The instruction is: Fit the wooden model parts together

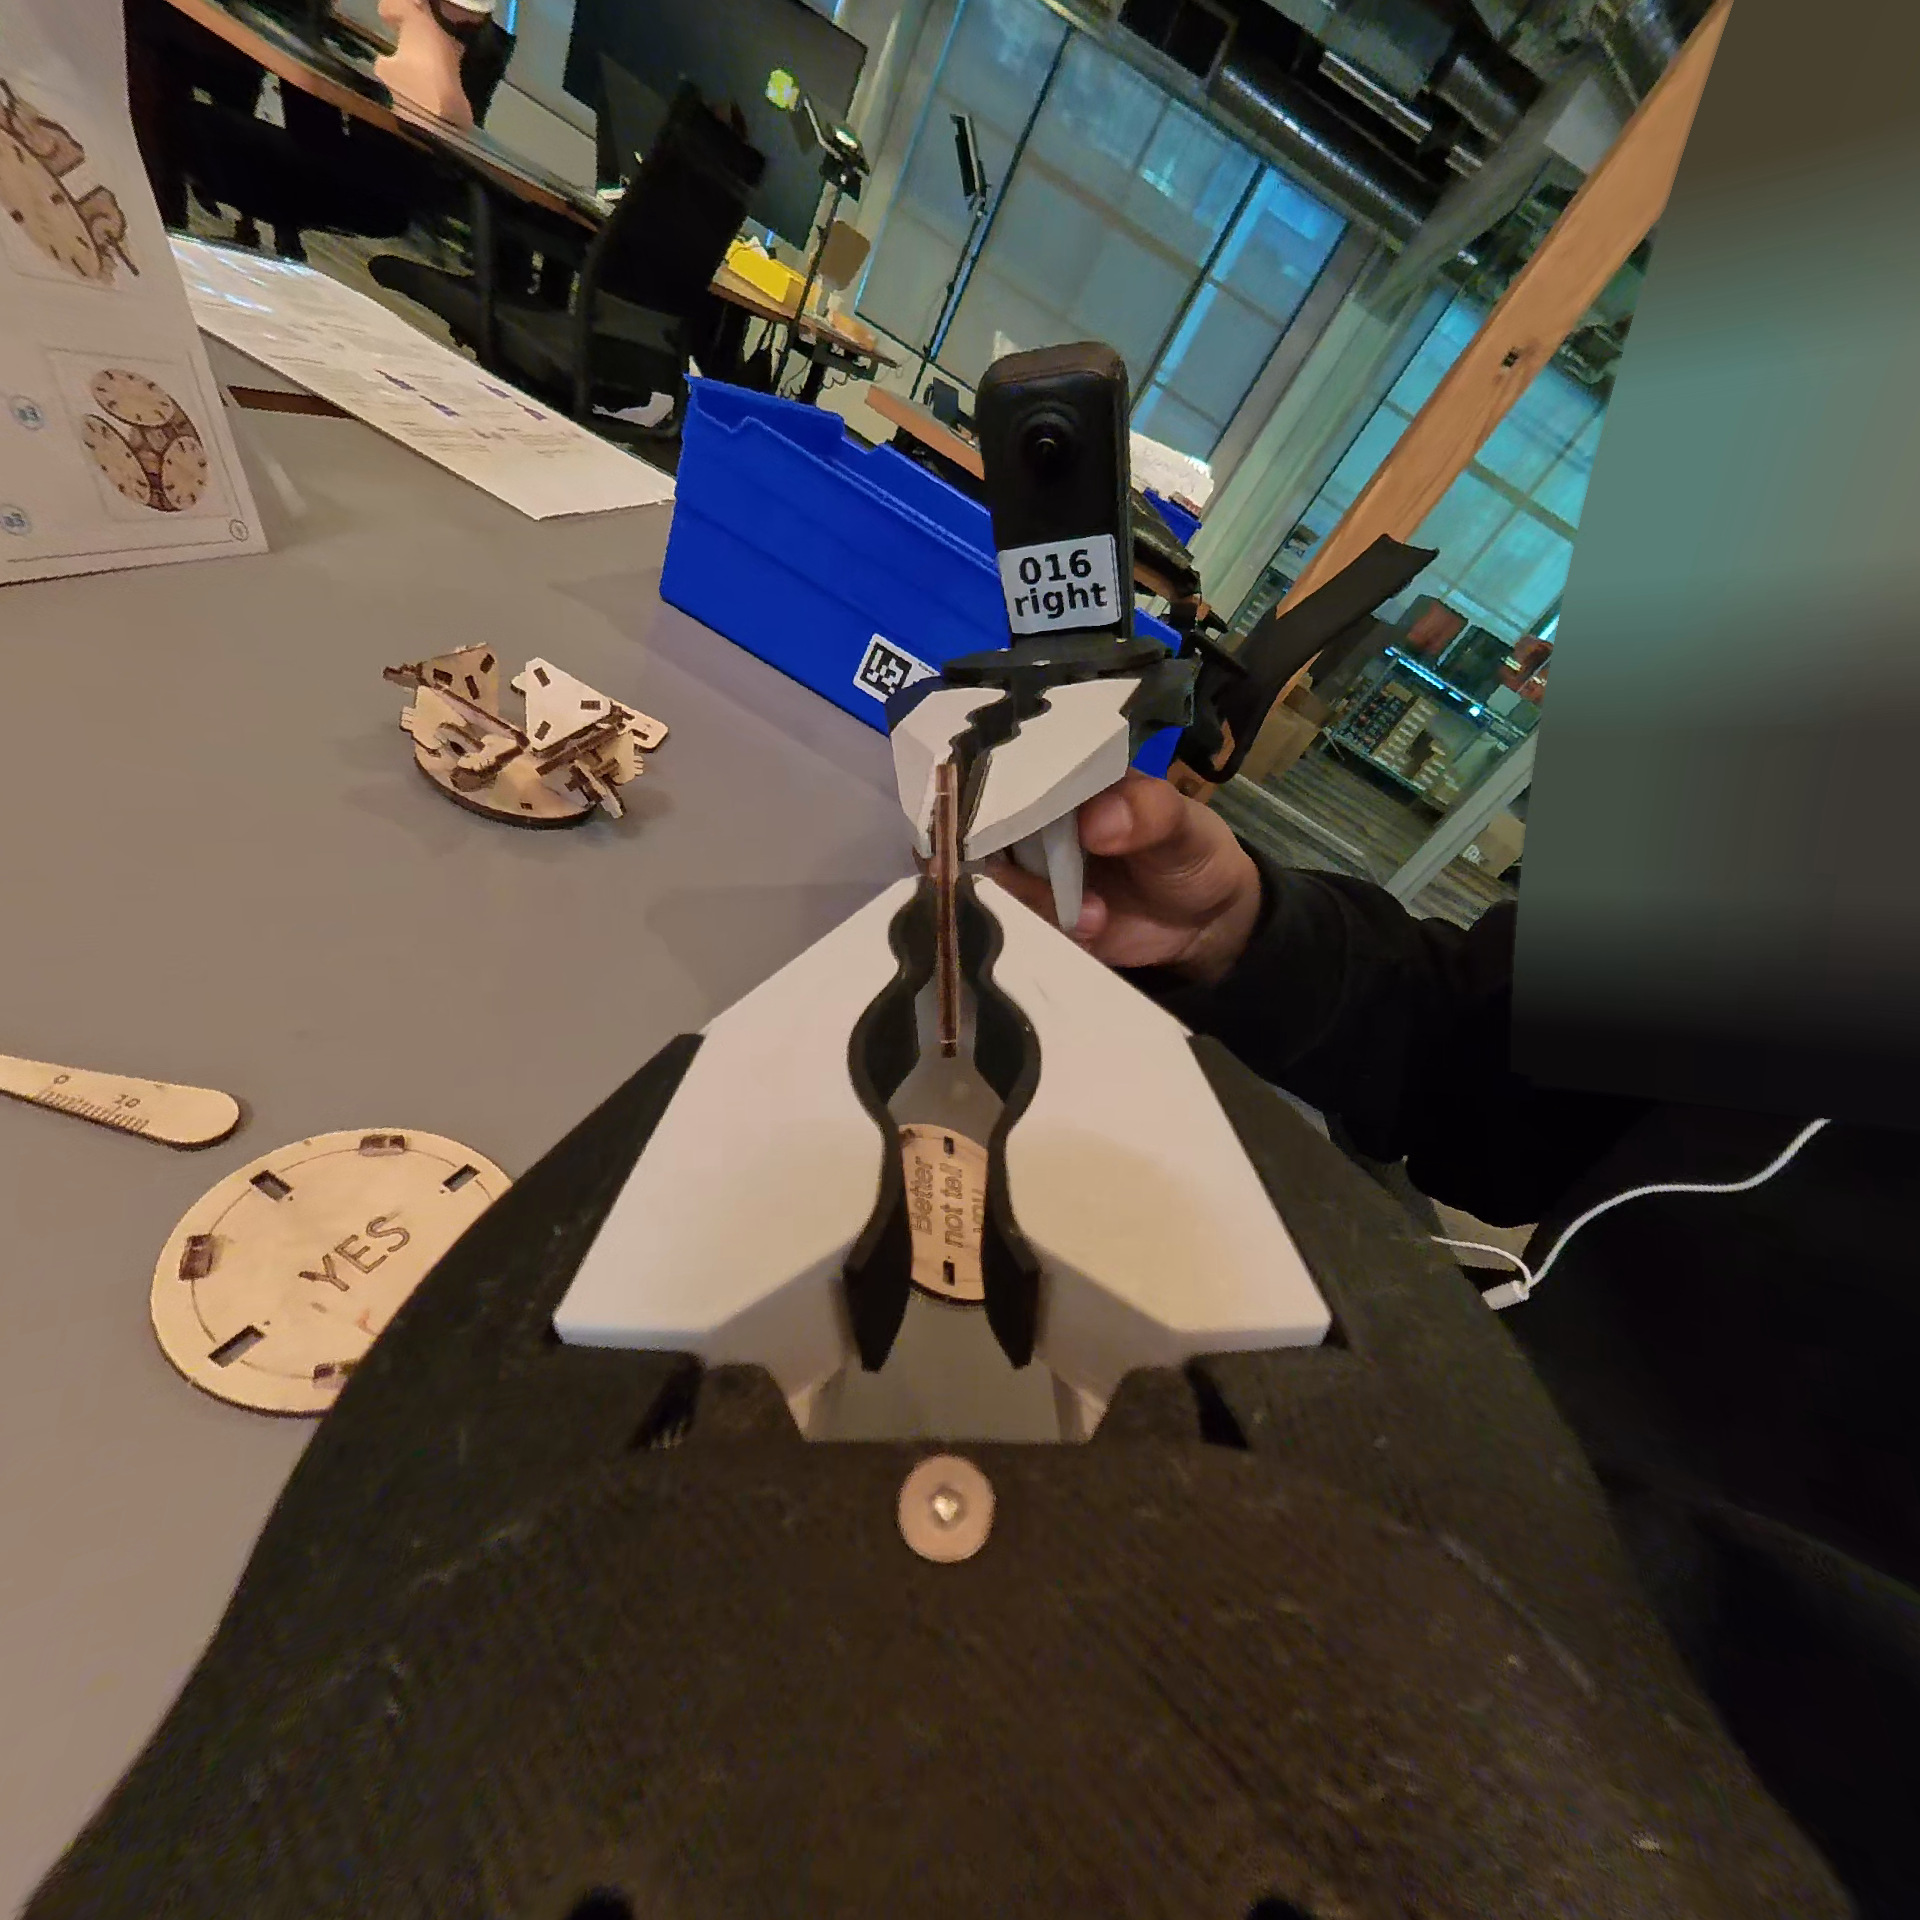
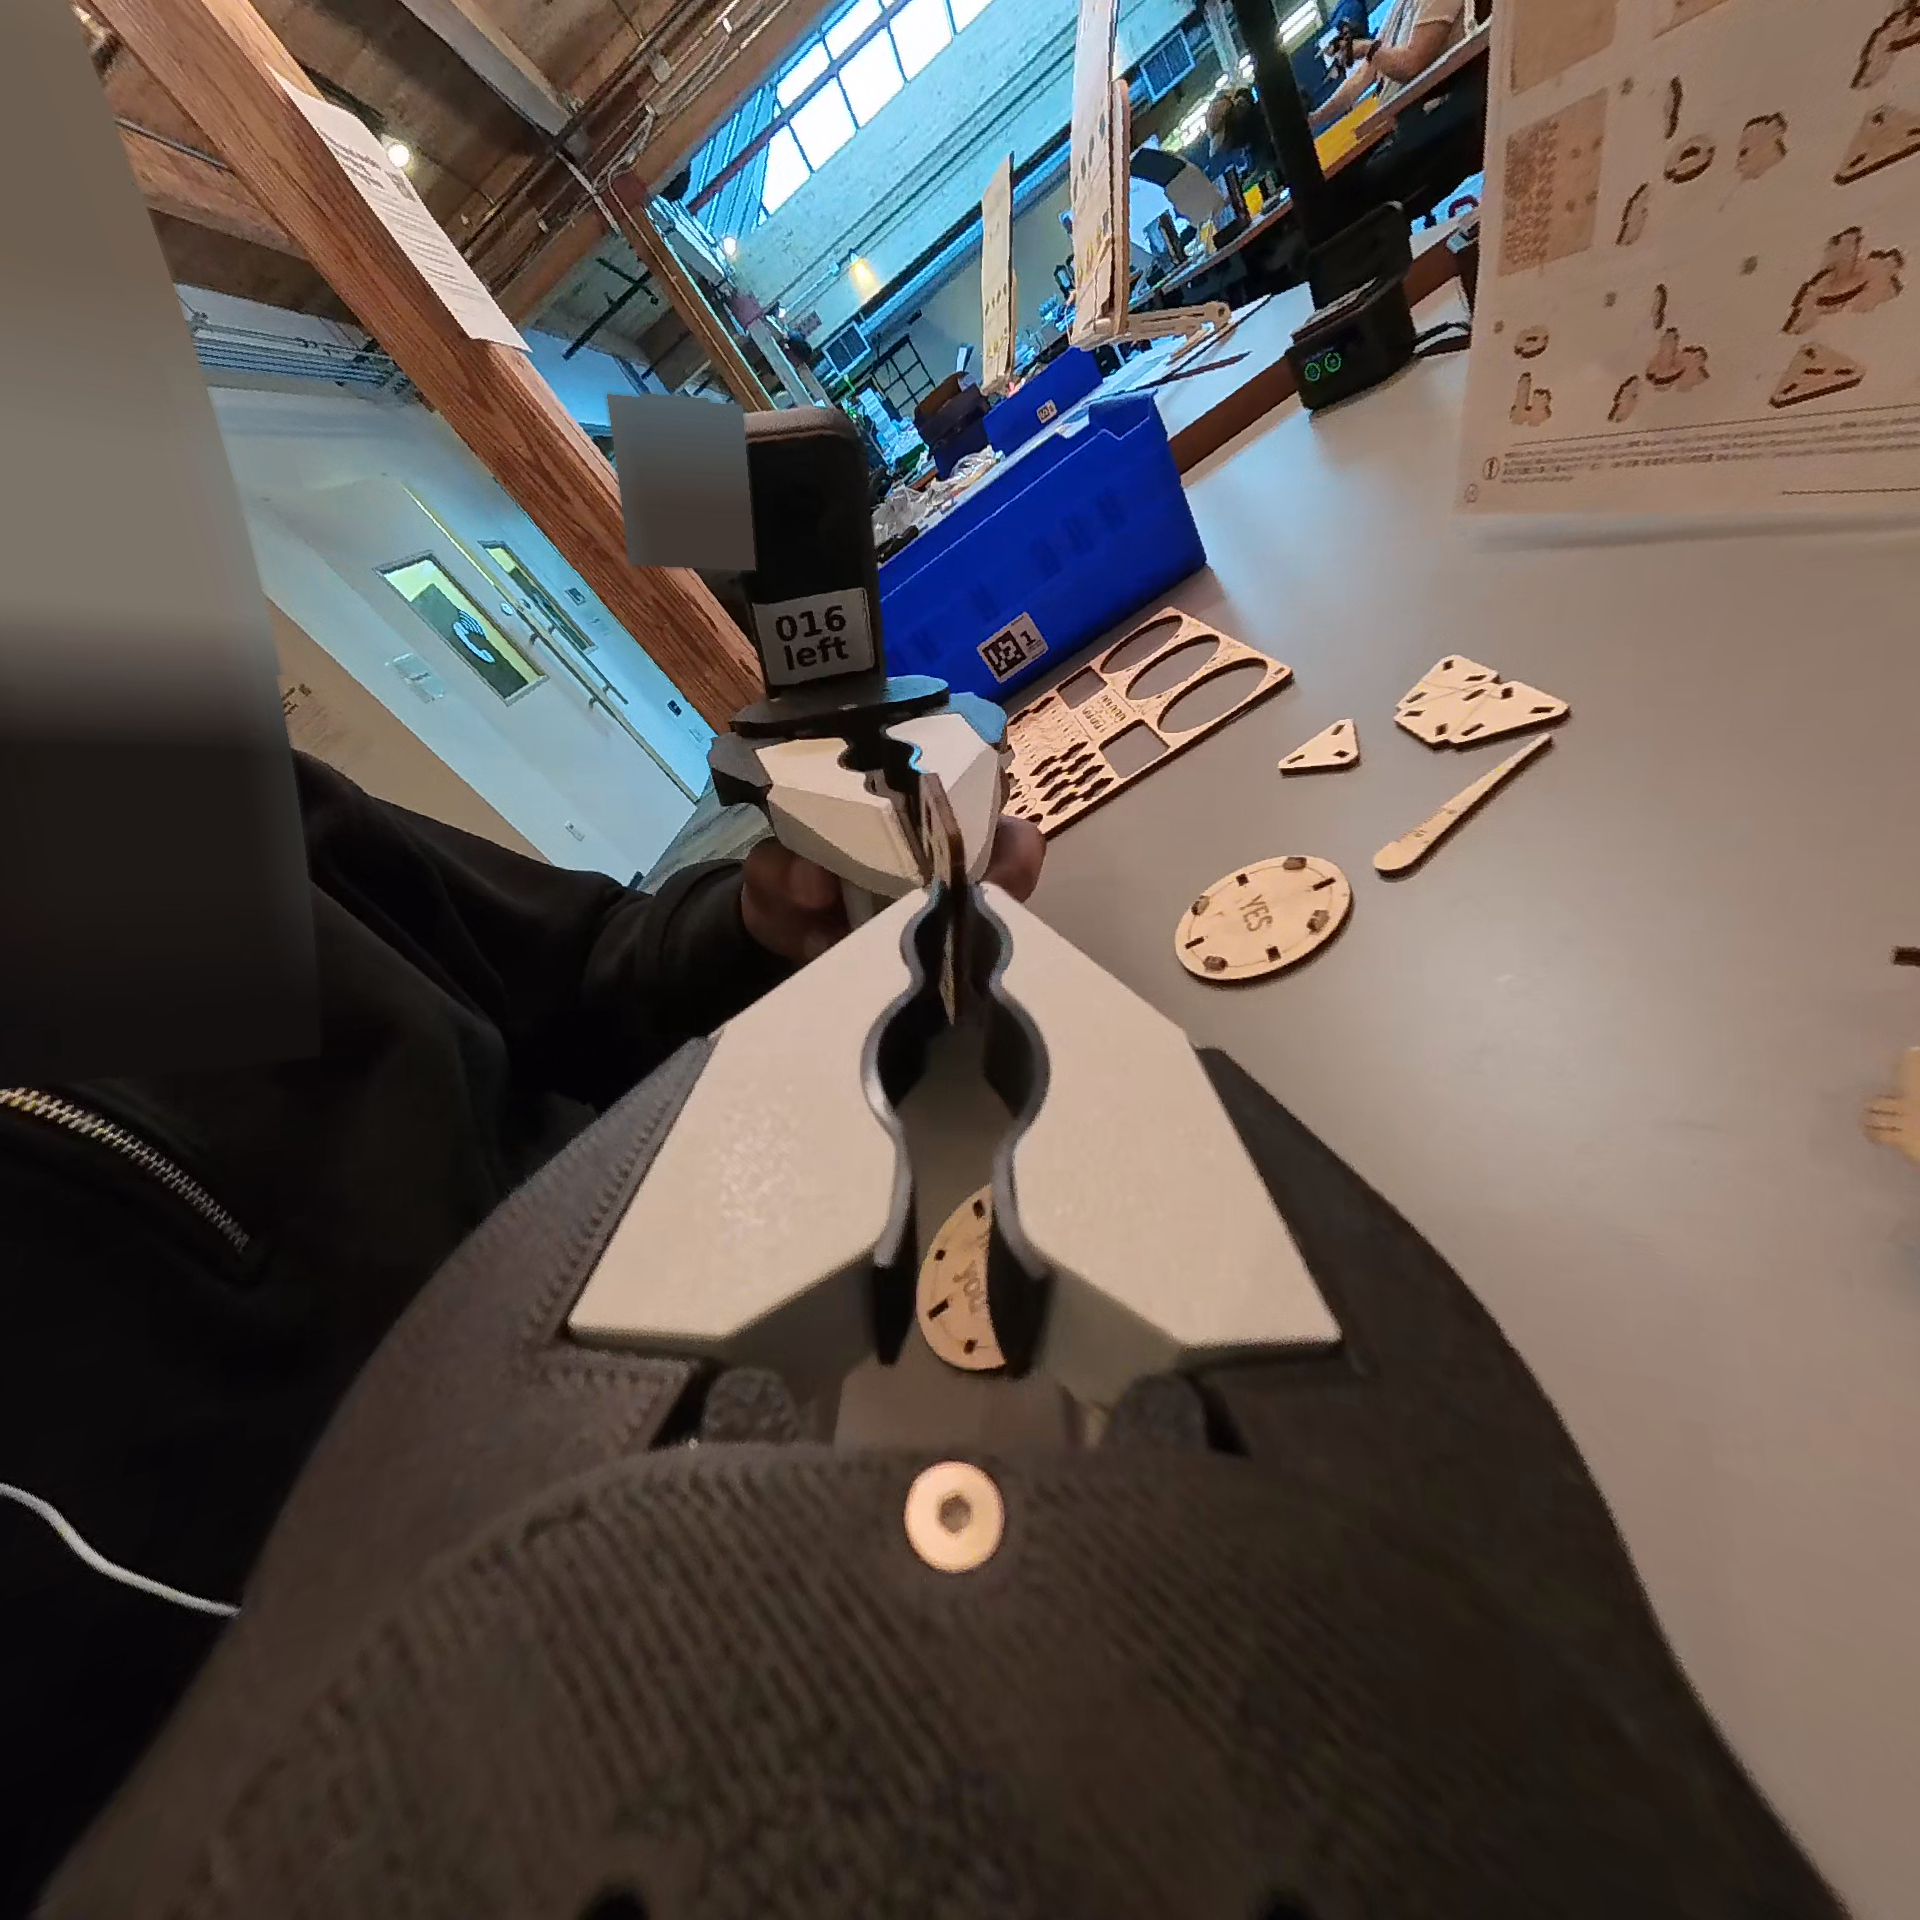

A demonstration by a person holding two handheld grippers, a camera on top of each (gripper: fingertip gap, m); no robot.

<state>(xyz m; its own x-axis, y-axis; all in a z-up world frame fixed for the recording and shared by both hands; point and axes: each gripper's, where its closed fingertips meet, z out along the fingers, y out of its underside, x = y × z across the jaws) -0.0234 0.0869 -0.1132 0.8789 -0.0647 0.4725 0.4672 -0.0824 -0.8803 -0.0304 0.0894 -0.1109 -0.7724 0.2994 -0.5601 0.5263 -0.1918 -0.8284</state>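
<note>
Both grippers meet nose to nose above the grey table (image 1: pixel 312 935), sharing one thin plywood piece (image 1: pixel 945 935). Seen edge-on, it shows pale faces and a dark, burnt-looking layered edge, standing upright between them. The left gripper (image 1: pixel 945 883) is clamped on its near end, and the right gripper (image 2: pixel 948 894) is clamped on the far end, a hand (image 1: pixel 1153 883) wrapped round its handle. Under the left gripper lies an engraved round disc (image 1: pixel 940 1216), peeking through the gap between the fingers. To the left on the table sits a larger slotted disc (image 1: pixel 301 1268), a wooden ruler-like stick (image 1: pixel 125 1107) and a half-built plywood model (image 1: pixel 520 732). Behind stands a blue bin (image 1: pixel 821 561). The right wrist view adds a cut-out plywood sheet (image 2: pixel 1153 707) and loose triangular panels (image 2: pixel 1475 701).
</note>
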